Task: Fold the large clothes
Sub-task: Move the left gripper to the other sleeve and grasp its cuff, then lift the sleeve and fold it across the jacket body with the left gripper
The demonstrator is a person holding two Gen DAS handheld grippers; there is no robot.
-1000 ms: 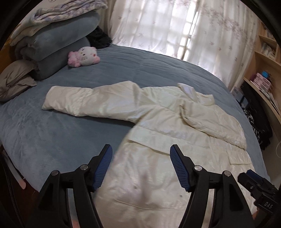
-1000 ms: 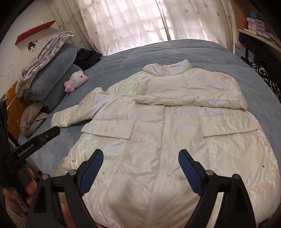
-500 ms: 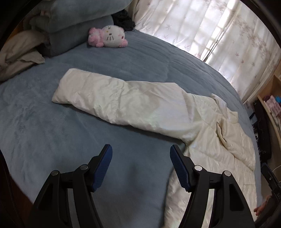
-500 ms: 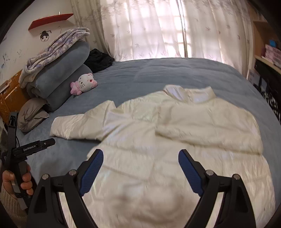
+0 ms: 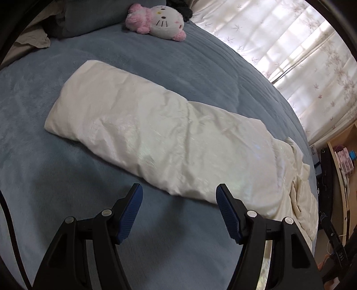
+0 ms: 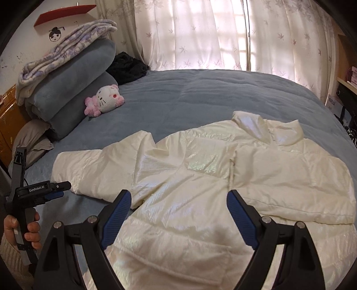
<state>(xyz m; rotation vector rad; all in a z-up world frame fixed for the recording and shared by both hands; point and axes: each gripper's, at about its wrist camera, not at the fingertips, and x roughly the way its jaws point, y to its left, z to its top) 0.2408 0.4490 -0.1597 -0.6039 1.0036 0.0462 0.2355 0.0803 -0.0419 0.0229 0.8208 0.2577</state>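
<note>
L gripper released, over bed | jacket sleeve just ahead | R gripper released, above jacket front

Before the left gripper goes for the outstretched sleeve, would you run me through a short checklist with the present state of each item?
1. Left gripper open, nothing between its pads: ok.
2. Right gripper open above the jacket: ok.
3. Outstretched sleeve flat on the bed, nothing on it: ok.
4. Other sleeve folded across the chest: ok.
5. Plush toy apart from the sleeve: ok.
6. Left pads touching the sleeve: not ok.
</note>
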